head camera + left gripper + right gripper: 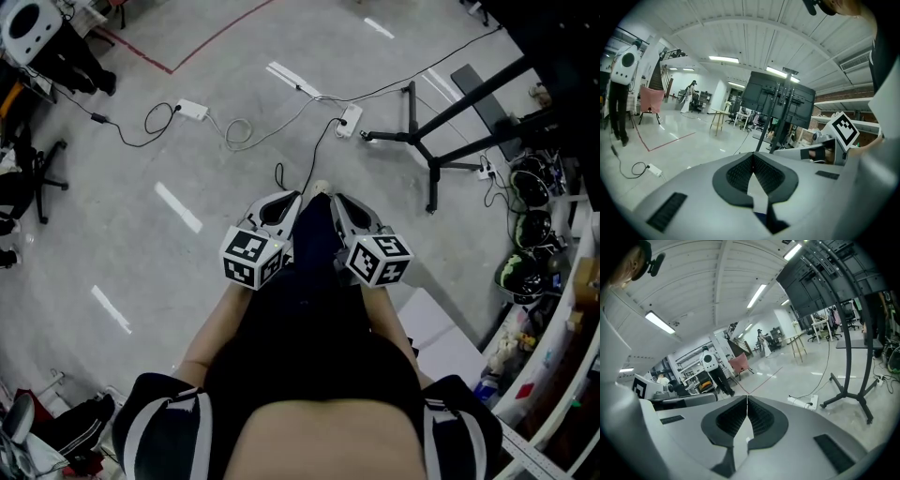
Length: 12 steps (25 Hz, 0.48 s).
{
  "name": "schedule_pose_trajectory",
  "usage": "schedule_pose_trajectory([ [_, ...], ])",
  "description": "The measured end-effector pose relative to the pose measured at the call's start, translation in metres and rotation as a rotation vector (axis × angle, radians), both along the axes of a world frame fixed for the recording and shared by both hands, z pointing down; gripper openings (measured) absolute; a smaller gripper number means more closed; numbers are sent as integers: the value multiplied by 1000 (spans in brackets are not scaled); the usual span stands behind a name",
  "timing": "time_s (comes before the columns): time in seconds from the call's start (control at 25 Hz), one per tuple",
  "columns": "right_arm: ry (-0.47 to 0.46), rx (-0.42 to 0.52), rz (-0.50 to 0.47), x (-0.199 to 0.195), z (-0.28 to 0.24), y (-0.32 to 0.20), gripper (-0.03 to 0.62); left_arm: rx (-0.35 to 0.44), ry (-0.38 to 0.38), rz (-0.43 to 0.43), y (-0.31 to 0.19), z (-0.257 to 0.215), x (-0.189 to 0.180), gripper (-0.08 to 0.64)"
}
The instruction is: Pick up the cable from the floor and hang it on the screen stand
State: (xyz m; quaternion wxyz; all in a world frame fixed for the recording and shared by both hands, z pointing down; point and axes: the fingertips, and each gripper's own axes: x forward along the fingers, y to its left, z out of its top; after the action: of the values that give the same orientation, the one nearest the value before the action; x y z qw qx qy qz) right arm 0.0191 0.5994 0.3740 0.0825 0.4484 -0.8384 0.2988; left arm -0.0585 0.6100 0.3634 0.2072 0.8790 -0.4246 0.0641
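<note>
As we hold them together, the grey left gripper (297, 196) and grey right gripper (335, 197) sit closed, empty. The thin black cable (319, 145) lies at twelve o'clock.

The left gripper (753, 154) and right gripper (747, 397) have smooth, matt grey plastic shells. Their pads (739, 174) are black, finely ribbed and rubbery-looking. Beyond the fingertips the grey floor (112, 234) is smooth and glossy, mirroring the ceiling lights. To the right of the right fingers, the screen stand (848, 371) is satin black metal tube. The power strip (804, 402) just past them is white plastic.
</note>
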Motion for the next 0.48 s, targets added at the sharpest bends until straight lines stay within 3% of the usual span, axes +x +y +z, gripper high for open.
schedule_pose_trajectory([
  [0.48,-23,-3,-30,28,1,-87,23,-6,-8,-42,-84,3,27,8],
])
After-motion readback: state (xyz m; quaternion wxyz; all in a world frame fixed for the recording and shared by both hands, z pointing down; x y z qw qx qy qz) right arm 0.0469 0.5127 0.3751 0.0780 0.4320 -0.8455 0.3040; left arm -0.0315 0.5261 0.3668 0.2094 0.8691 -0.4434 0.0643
